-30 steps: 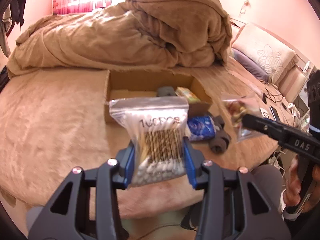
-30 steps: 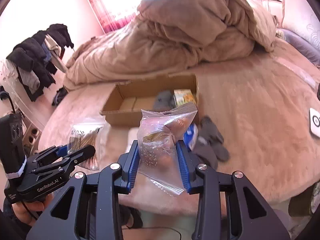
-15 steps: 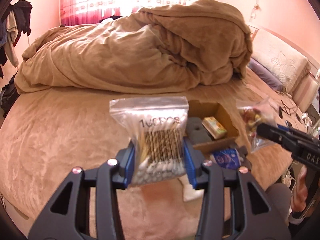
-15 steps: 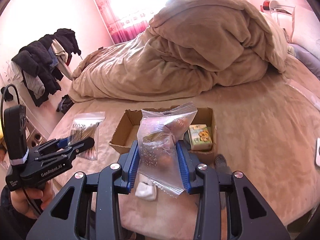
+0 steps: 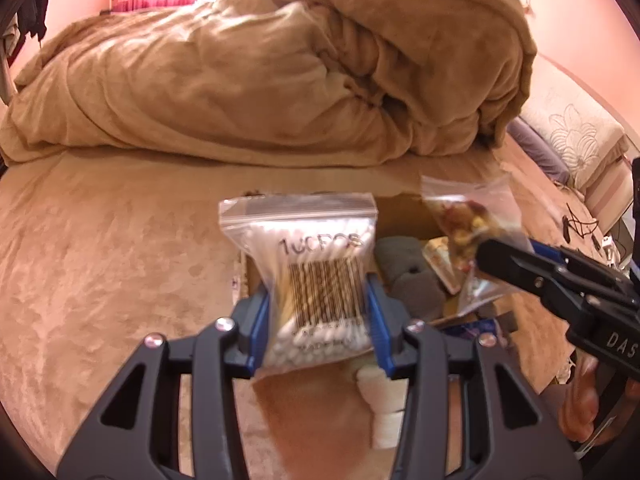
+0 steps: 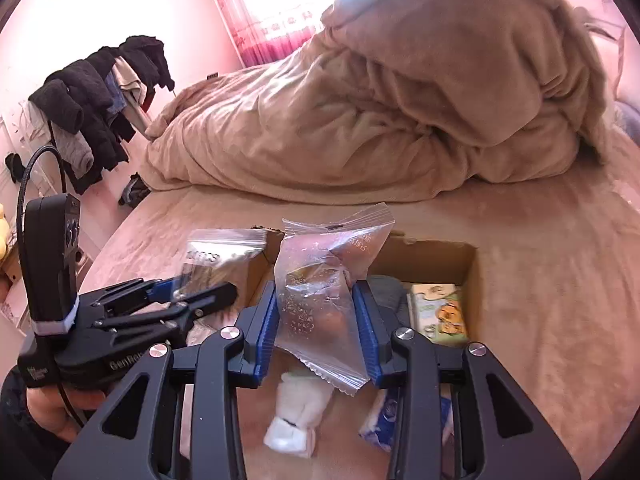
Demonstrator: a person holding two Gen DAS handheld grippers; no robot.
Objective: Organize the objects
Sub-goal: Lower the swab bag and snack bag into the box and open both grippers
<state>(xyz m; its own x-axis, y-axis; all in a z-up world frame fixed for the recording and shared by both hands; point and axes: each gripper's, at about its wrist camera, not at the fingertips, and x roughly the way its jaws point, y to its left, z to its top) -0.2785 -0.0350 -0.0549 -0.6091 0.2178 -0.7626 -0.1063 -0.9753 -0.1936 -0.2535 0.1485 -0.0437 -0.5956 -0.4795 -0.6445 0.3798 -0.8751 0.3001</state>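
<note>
My left gripper (image 5: 318, 316) is shut on a clear zip bag of cotton swabs (image 5: 312, 276) and holds it above the near-left part of an open cardboard box (image 6: 470, 276). My right gripper (image 6: 316, 328) is shut on a clear snack bag (image 6: 324, 292) and holds it over the box's near edge. The box holds a grey sock (image 5: 408, 276) and a small printed packet (image 6: 440, 312). In the left wrist view the snack bag (image 5: 468, 224) and right gripper (image 5: 486, 254) show at the right. In the right wrist view the swab bag (image 6: 216, 260) and left gripper (image 6: 200, 292) show at the left.
A rolled white sock (image 6: 296, 416) and a blue packet (image 6: 384, 416) lie on the bed in front of the box. A heaped tan duvet (image 5: 280, 72) fills the back of the bed. Pillows (image 5: 572, 136) lie at the right, dark clothes (image 6: 92, 92) hang at the left.
Both grippers have moved forward and down toward the box with their bags still held. The box now lies right under and behind the two bags.
</note>
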